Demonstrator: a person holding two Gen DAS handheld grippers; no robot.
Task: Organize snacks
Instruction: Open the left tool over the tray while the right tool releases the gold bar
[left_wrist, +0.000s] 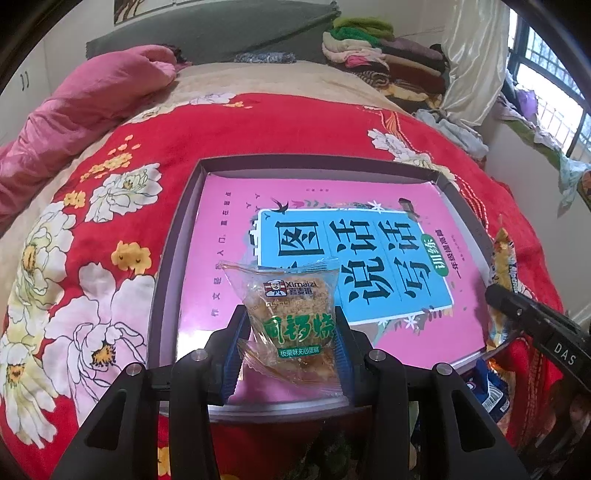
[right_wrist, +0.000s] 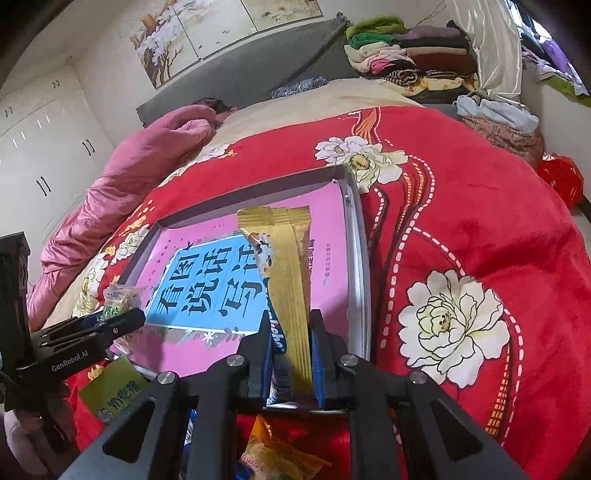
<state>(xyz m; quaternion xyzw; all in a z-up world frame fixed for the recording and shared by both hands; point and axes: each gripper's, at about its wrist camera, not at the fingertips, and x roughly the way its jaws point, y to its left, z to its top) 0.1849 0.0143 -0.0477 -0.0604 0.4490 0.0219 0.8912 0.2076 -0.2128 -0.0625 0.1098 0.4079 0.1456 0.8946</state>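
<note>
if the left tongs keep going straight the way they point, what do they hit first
Probably the pink book lying in the shallow box: the left tongs, shut on the cake packet, aim down at its cover. Depth is unclear.

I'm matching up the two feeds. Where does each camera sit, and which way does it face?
Left wrist: behind the left tongs, looking down at the shallow box; they pinch a clear cake packet.
Right wrist: behind the right tongs, same direction; they pinch a gold snack packet.
Shared: box, pink book, red floral blanket, and each other's tongs.
</note>
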